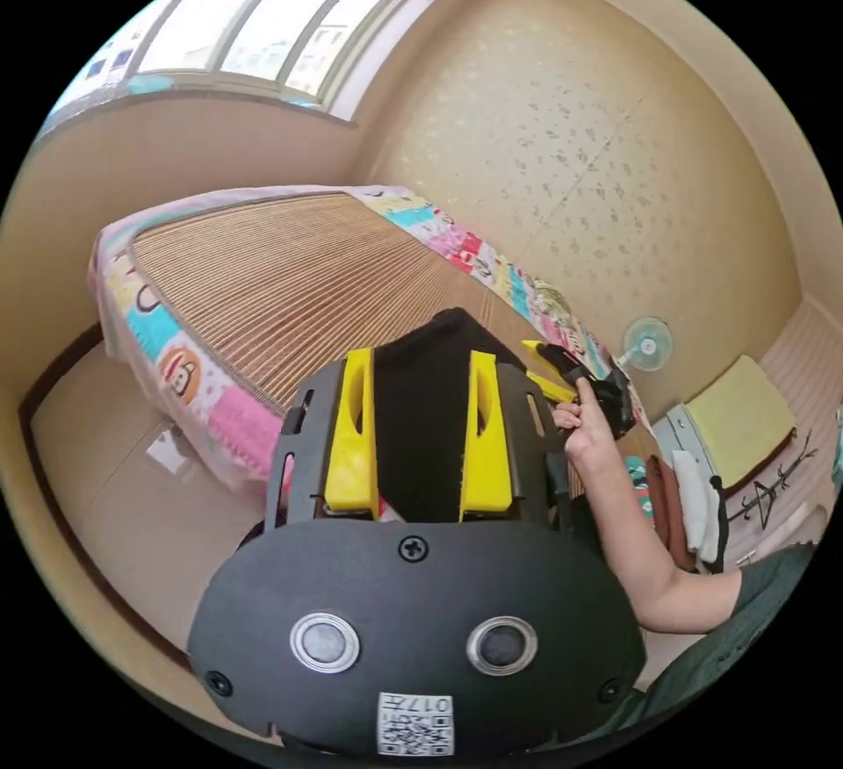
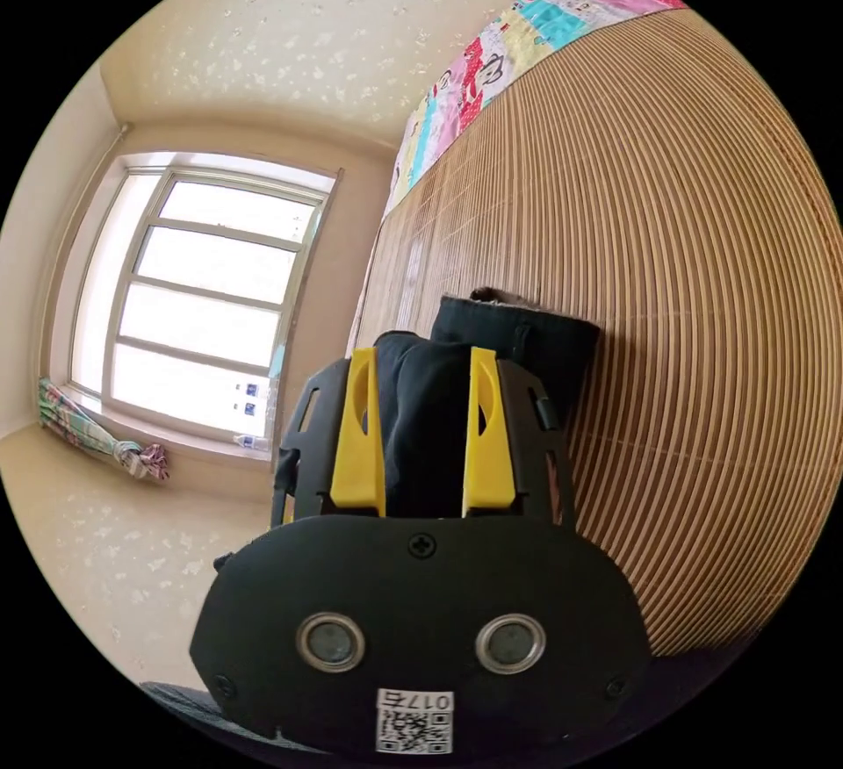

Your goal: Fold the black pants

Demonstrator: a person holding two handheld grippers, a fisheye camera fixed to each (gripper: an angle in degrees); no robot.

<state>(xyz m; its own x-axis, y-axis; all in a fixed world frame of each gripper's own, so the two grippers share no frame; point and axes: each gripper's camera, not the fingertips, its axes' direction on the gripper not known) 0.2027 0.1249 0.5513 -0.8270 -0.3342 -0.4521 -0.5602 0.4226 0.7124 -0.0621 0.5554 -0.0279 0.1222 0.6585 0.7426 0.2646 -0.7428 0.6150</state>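
The black pants (image 1: 428, 435) are bunched thick between the yellow jaws of my left gripper (image 1: 421, 361), which is shut on them above the near edge of the bed. To its right, a hand (image 1: 584, 422) holds my right gripper (image 1: 558, 374) at the same cloth. In the right gripper view the pants (image 2: 527, 348) bulge between the jaws of my right gripper (image 2: 421, 356), shut on them. A folded end of the pants rests against the bamboo mat (image 2: 667, 295).
The bamboo mat (image 1: 290, 277) covers a bed with a colourful cartoon sheet (image 1: 184, 365). A window (image 2: 202, 295) is at the head end and a wall runs along the far side. A small fan (image 1: 648, 345), a yellow-topped box (image 1: 742, 418) and folded cloths stand at the right. Floor (image 1: 132, 488) lies left.
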